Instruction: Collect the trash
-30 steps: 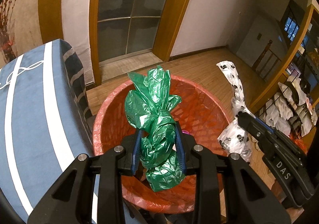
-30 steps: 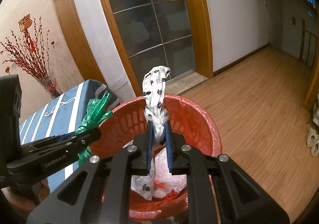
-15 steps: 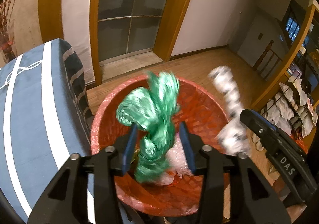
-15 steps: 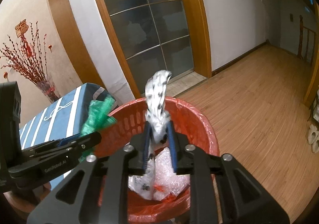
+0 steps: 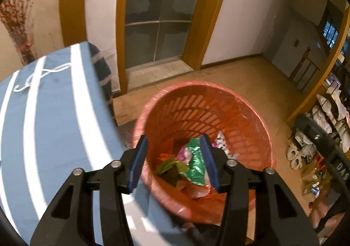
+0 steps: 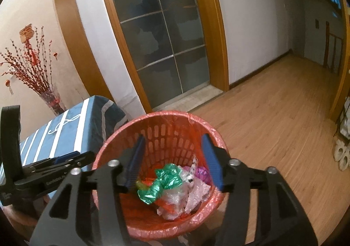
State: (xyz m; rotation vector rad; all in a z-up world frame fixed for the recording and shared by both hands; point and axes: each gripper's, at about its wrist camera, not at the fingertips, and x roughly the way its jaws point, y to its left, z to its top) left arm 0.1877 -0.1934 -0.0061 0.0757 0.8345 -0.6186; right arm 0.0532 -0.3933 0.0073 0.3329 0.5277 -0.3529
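Note:
A red slotted waste basket (image 5: 218, 101) (image 6: 166, 119) with a red liner stands on the wood floor. Inside it lie a crumpled green plastic bag (image 5: 195, 167) (image 6: 163, 182), a white bag with black spots (image 5: 221, 140) (image 6: 192, 175) and clear wrapping. My left gripper (image 5: 174, 158) hangs over the basket's near-left rim, its jaws opening with nothing between them. My right gripper (image 6: 174, 158) hovers above the basket, its jaws also opening and empty. The left gripper (image 6: 67, 158) shows at the left of the right wrist view.
A blue cloth with white stripes (image 5: 43, 119) (image 6: 65, 128) covers furniture left of the basket. A glass sliding door (image 6: 161, 34) is behind. Red branches in a vase (image 6: 41, 84) stand far left. Cluttered shelves (image 5: 328, 119) sit right. Wood floor (image 6: 273, 114) stretches right.
Both grippers opened. The green bag fell from the left one and the spotted white bag from the right one; both now lie in the basket. The left gripper shifted left.

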